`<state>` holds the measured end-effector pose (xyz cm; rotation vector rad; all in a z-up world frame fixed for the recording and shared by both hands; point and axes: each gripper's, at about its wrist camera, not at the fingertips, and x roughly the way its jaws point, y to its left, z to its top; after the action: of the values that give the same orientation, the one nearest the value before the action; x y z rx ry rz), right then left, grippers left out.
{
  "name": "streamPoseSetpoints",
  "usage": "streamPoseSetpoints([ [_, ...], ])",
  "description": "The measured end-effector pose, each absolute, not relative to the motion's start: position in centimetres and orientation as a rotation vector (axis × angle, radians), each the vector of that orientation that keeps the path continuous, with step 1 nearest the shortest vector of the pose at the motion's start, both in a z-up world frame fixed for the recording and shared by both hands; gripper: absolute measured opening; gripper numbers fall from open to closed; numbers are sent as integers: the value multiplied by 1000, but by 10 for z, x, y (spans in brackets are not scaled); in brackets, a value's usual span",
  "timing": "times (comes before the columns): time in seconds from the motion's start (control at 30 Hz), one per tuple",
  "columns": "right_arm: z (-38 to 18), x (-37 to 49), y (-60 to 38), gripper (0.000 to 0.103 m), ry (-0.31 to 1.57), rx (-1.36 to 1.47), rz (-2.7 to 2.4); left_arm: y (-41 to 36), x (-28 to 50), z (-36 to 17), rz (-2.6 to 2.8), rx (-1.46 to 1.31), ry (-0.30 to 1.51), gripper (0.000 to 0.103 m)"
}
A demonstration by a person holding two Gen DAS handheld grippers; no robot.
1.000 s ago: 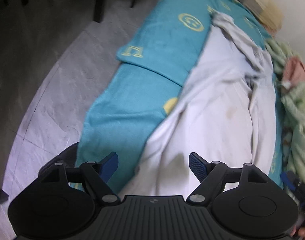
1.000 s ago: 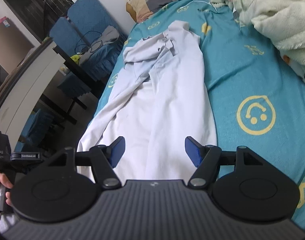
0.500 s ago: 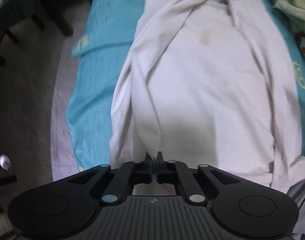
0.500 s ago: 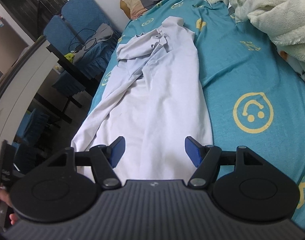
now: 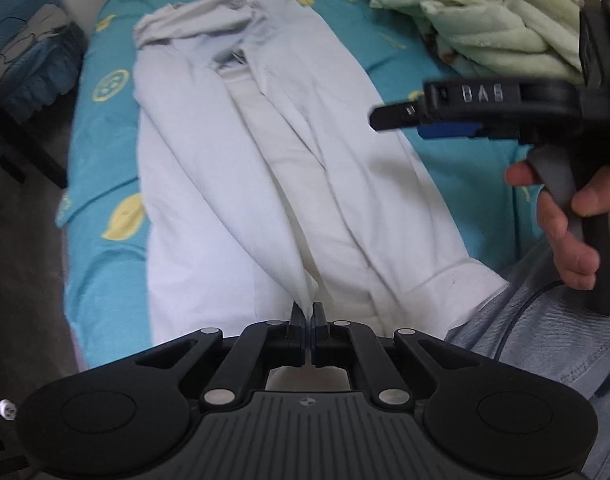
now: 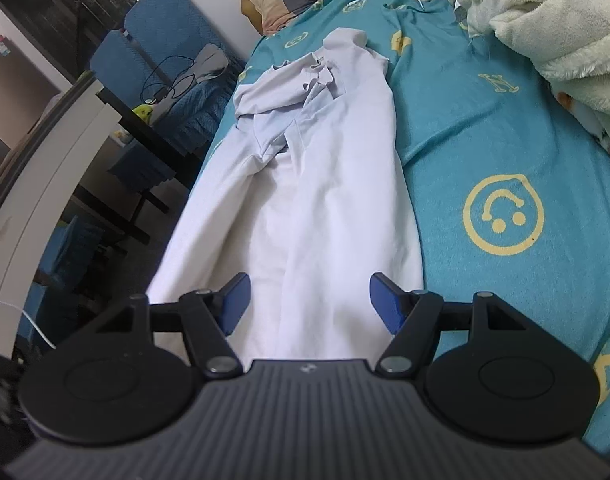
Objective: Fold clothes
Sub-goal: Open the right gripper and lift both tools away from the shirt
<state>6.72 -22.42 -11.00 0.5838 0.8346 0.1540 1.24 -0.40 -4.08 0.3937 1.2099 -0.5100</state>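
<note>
Left wrist view: your right hand [image 5: 561, 216] and right gripper [image 5: 445, 120] blurred, cut off at right edge. Long white cotton garment [image 5: 265, 168] lies lengthwise mid-frame on teal smiley-print bedsheet [image 5: 105, 128], collar end rumpled at top. Your left gripper [image 5: 308, 316] clamped shut on near fold. Right gripper spread wide, holding nothing.

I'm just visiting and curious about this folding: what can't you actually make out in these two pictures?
- White garment: its near hem, in both views, hidden behind the gripper bodies.
- Left gripper: shut on a pinch of cloth; which part is unclear.
- Right gripper: open; whether it touches the cloth is unclear.
- Right gripper in the left view: blurred.
</note>
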Motion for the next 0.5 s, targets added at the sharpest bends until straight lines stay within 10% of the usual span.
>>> streamPoseSetpoints([
  [0.23, -121, 71, -231, 68, 885, 618, 137, -1, 23, -90, -510, 283, 1288, 8],
  [0.5, -123, 69, -246, 68, 907, 652, 100, 42, 45, -56, -484, 85, 1196, 70],
])
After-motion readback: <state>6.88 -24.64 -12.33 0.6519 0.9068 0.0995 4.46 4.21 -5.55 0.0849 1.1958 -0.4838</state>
